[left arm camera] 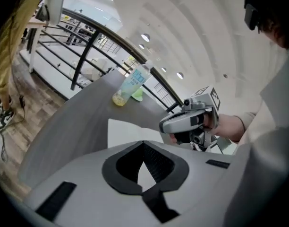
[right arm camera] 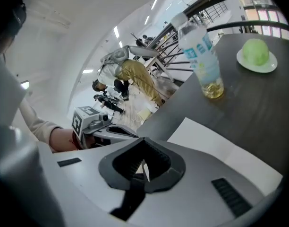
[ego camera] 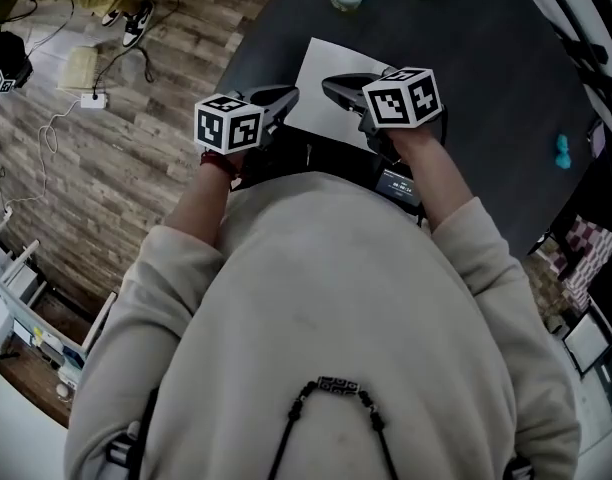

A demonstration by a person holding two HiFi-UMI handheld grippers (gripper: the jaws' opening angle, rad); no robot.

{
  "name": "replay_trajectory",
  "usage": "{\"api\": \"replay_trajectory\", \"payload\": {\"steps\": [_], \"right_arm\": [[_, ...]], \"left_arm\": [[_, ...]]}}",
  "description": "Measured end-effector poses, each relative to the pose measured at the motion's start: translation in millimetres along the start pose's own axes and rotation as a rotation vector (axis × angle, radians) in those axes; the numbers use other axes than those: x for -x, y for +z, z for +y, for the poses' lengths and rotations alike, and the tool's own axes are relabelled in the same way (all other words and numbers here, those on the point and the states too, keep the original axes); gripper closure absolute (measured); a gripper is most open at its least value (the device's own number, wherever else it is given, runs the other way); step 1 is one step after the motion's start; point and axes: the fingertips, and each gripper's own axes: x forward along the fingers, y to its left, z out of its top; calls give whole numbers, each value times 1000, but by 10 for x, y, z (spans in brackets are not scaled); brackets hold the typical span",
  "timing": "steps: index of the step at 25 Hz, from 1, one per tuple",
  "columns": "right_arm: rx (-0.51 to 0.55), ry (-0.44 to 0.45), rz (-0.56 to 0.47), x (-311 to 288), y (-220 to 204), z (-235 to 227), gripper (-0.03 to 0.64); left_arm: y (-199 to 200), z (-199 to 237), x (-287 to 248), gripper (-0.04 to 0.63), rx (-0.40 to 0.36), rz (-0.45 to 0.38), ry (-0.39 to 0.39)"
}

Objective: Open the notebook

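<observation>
Notebook [ego camera: 331,63] lies just before the left tool [ego camera: 291,94] and right tool [ego camera: 329,85].

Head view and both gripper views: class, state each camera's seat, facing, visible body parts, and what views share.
Head view: on head, steeply down at notebook; torso, arms show.
Left gripper view: on left gripper, across table toward bottle; right hand shows.
Right gripper view: on right gripper, toward bottle; left hand shows.
All share notebook, bottle.
</observation>
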Motion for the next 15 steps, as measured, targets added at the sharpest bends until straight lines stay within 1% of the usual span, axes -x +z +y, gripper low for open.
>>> {"api": "replay_trajectory", "payload": {"steps": [3, 7, 9, 11, 13, 15], "right_arm": [[-8, -38, -98, 416, 132, -25, 598], [-15, -133, -296, 1072, 394, 97, 598], [-18, -171, -380, 1482, 457, 177, 598], [3, -214, -430, 1937, 411, 229, 598], [46, -284, -465, 2322, 289, 330, 600], [68, -344, -506, 2577, 183, 453, 600]], "left_arm": [[380, -417, -71, 591, -96, -30, -72], [948, -1014, -82, 591, -292, -61, -203], [1176, -1350, -119, 591, -363, -76, -261], [1293, -1733, -214, 591, -415, -74, -300], [1294, -2103, -251, 591, -457, -57, -337], [1258, -2382, -239, 591, -498, -35, -378]]}}
